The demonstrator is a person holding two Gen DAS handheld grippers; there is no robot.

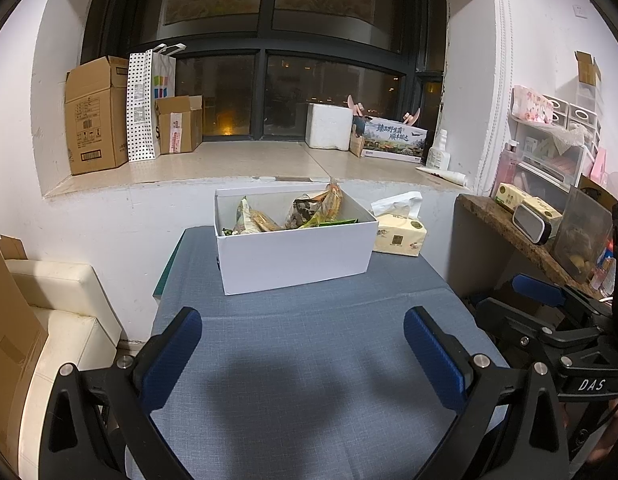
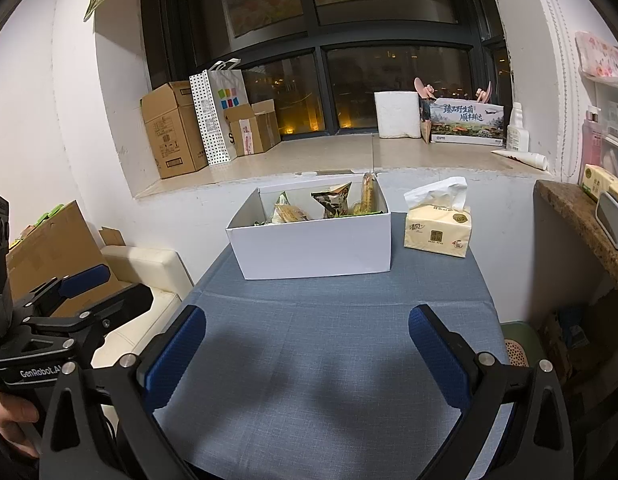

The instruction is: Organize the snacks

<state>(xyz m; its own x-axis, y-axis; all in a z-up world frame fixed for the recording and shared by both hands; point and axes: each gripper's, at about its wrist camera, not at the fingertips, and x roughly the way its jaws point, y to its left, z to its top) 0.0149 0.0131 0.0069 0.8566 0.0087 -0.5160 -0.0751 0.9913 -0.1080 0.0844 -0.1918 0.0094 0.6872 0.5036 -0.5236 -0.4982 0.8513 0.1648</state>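
Note:
A white open box stands at the far end of the blue-clothed table; it also shows in the right wrist view. Several snack packets stand inside it, also seen in the right wrist view. My left gripper is open and empty, held above the cloth well short of the box. My right gripper is open and empty, also short of the box. The right gripper shows at the right edge of the left wrist view, and the left gripper at the left edge of the right wrist view.
A yellow tissue pack sits right of the box, also in the right wrist view. Cardboard boxes and a foam block stand on the window ledge behind. A cream seat is on the left and a cluttered shelf on the right.

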